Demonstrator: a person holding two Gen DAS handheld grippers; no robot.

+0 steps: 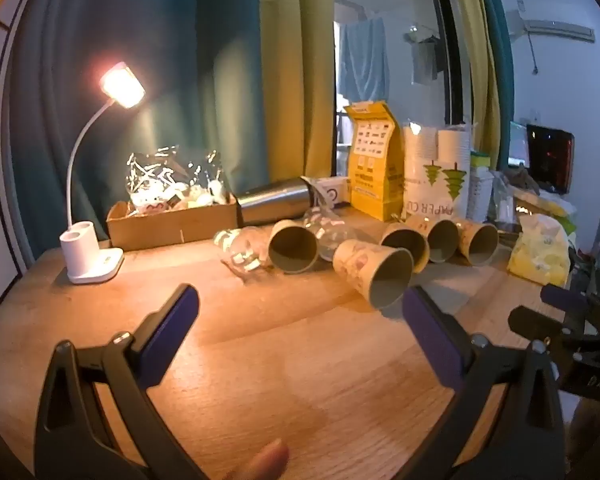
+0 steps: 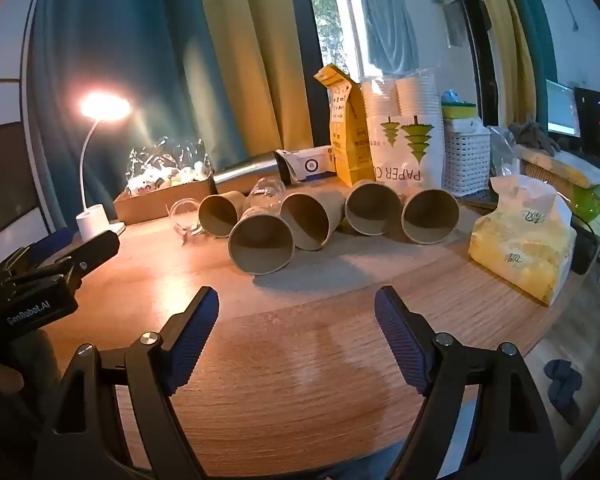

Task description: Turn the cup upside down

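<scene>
**Five cups lie on their sides; both tongs spread wide over bare wood**

Five paper cups rest tipped over on the table [image 2: 300,380], mouths turned toward the cameras. The nearest cup [image 2: 261,245] sits ahead of the row, its wide round rim facing forward and its grey-green inside in shadow. In the left view the same cup [image 1: 374,270] shows a tan outer wall with a pale printed pattern. Behind it the others form a loose line: one at the left [image 2: 220,213], one just beside the nearest [image 2: 312,220], and two more to the right [image 2: 372,208] [image 2: 430,216]. Crumpled clear plastic [image 2: 266,194] lies among them.

The left gripper [image 1: 300,306] is spread wide with nothing between its purple pads; the nearest cup's rim lies just beyond its right finger. The right gripper [image 2: 297,308] is likewise released, over wood short of the cups.

A lit lamp [image 2: 96,216] stands at the left, a yellow bag [image 2: 520,248] at the right.
</scene>
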